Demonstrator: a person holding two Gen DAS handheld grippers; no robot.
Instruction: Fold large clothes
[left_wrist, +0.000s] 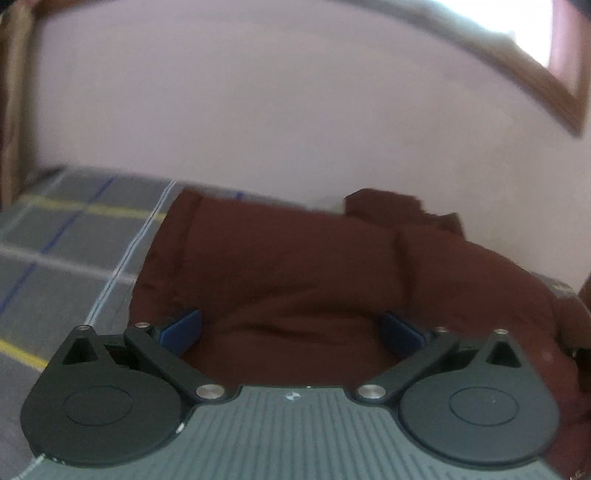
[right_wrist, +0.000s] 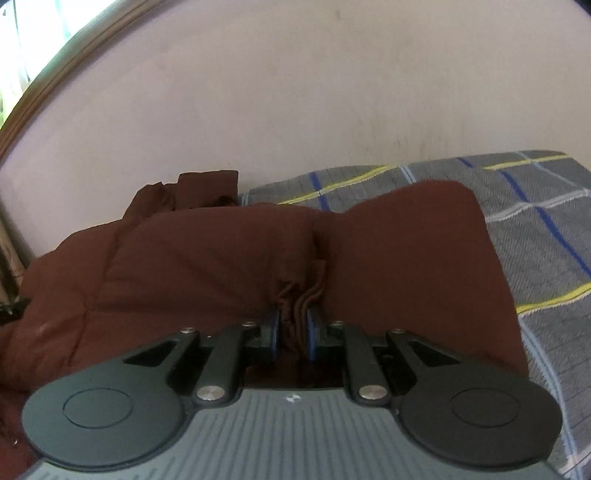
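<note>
A large dark brown garment (left_wrist: 280, 269) lies bunched on a grey plaid bed cover (left_wrist: 66, 236). My left gripper (left_wrist: 291, 326) is open, its blue pads spread wide just over the cloth, holding nothing. In the right wrist view the same brown garment (right_wrist: 207, 258) fills the middle. My right gripper (right_wrist: 293, 325) is shut on a gathered fold of the garment, with wrinkles bunched between the pads. One end of the garment (right_wrist: 417, 236) spreads to the right over the bed cover (right_wrist: 535, 229).
A pale pink wall (left_wrist: 258, 110) stands right behind the bed. A wooden-framed window (left_wrist: 554, 74) is at the upper right of the left view. A wooden frame edge (right_wrist: 48, 88) curves at the upper left of the right view.
</note>
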